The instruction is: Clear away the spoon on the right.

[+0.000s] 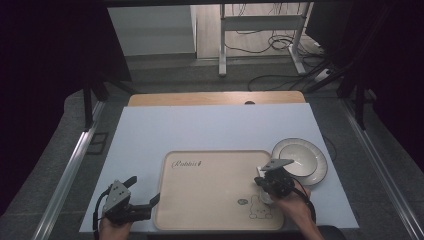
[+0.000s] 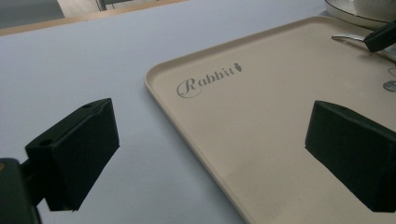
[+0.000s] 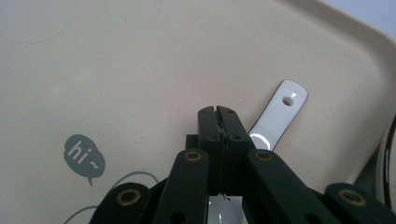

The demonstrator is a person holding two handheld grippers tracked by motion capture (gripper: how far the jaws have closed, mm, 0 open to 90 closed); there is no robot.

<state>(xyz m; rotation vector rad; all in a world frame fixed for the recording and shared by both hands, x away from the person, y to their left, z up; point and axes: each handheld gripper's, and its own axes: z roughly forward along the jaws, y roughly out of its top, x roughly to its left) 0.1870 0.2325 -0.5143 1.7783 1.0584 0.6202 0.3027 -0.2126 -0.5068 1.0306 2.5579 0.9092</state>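
Spoon (image 3: 279, 116) lies on the tray (image 1: 210, 200) near its right edge, pinched by the closed right hand-held gripper (image 3: 218, 112); left hand-held gripper (image 2: 210, 154) gapes empty; lift level, steering clear of the plate (image 1: 314, 172).

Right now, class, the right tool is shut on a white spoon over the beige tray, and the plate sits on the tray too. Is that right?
Not quite. The right tool is shut on the white spoon over the beige tray, but the plate sits on the white table cover beside the tray's far right corner, not on the tray. The high view shows this.
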